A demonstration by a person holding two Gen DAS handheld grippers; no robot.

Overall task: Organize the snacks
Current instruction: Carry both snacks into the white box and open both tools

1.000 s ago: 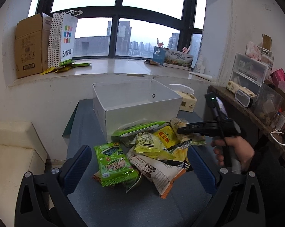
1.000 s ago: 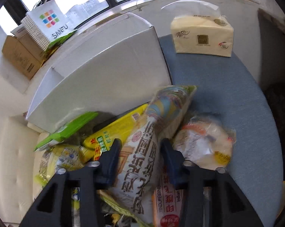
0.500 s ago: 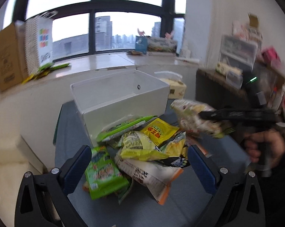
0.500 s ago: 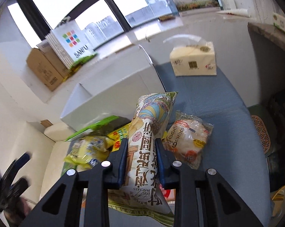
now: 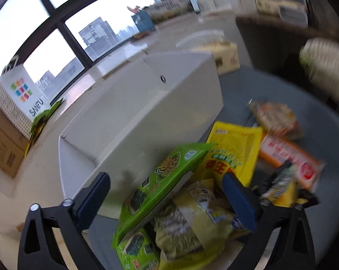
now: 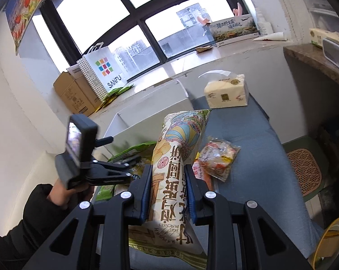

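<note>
Two hand-held grippers work over a pile of snack packets on a grey-blue counter point(image 6: 254, 148). The right hand-held gripper point(image 6: 168, 193) pinches a long cream packet of egg pancakes point(image 6: 176, 157) between its blue pads, holding it lifted above the pile with its far end pointing toward the window. That same packet shows as a blurred pale shape point(image 5: 326, 67) at the upper right of the left wrist view.

The left hand-held gripper point(image 5: 167, 195) has its fingers spread wide, low over the pile, with a green seaweed packet point(image 5: 162, 184) between them and not gripped. From the right wrist view it appears at the left point(image 6: 115, 171), held in a hand in a dark sleeve, a small camera mounted on top.

Just beside the green packet lie a yellow packet point(image 5: 232, 153), an orange-and-white packet point(image 5: 288, 157) and a clear bag of orange-and-white sweets point(image 6: 218, 159). The pile sits against the front wall of an open white box point(image 5: 147, 112).

Behind the box, a tissue pack point(image 6: 225, 92) stands on the counter. On the window ledge stand a white SANFU paper bag point(image 6: 102, 72) and a brown cardboard box point(image 6: 75, 94).
</note>
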